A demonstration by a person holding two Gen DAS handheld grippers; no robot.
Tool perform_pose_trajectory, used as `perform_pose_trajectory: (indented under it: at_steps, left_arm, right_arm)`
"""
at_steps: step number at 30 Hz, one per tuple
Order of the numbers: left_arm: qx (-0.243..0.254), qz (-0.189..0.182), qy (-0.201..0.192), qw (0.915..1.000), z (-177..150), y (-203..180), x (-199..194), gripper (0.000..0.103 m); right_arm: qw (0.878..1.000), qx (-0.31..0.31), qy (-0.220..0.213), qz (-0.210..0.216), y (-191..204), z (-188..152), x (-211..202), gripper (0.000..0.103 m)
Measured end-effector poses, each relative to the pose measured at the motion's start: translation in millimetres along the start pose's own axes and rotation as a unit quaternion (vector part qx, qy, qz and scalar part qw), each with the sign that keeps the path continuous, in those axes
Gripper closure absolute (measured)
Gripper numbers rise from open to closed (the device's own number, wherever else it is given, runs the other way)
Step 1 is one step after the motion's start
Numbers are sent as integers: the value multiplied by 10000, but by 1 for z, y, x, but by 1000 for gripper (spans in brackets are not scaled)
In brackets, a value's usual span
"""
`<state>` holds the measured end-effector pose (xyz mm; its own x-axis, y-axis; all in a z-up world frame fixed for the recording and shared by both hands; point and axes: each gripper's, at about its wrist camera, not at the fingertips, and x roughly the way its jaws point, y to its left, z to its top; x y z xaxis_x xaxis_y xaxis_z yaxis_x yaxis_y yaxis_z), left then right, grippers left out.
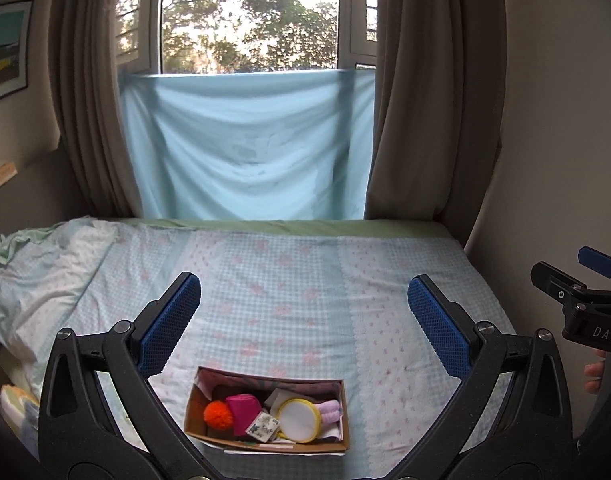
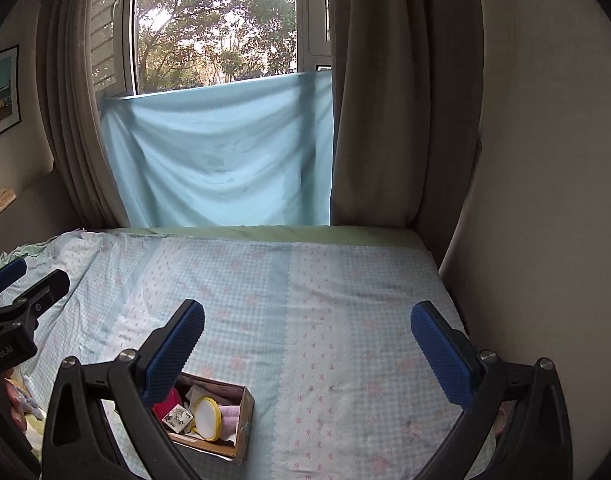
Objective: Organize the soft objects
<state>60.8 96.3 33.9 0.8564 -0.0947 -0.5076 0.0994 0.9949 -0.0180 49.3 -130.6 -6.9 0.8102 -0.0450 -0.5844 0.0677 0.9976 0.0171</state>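
While its long axis runs across the bed, left to right in the left wrist view, the open cardboard box (image 1: 267, 412) sits near the front edge of the checked, flower-printed bedspread (image 1: 289, 288), holding a fuzzy orange pom-pom (image 1: 216, 413), a magenta fabric piece (image 1: 245, 406), a round white pad with a yellow rim (image 1: 298, 418) and a pale pink knit item (image 1: 330, 407). Both the left gripper (image 1: 304, 314) and right gripper (image 2: 307, 334) hover above it with their 2 blue textured pads spread wide, gripping nothing.
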Motion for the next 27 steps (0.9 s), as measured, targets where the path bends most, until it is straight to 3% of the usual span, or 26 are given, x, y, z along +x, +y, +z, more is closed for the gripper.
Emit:
perform_pose_trajectory:
  at_steps: [11,27]
  left_arm:
    - [200,40,-281,9994,-17,-4,-24,0]
    - [227,93,-390,9989,-18,4,-36,0]
  right_arm:
    - [9990,5,-399,-187,2,-5,-31,0]
    - [9983,91,-535,-207,5,-9,-42,0]
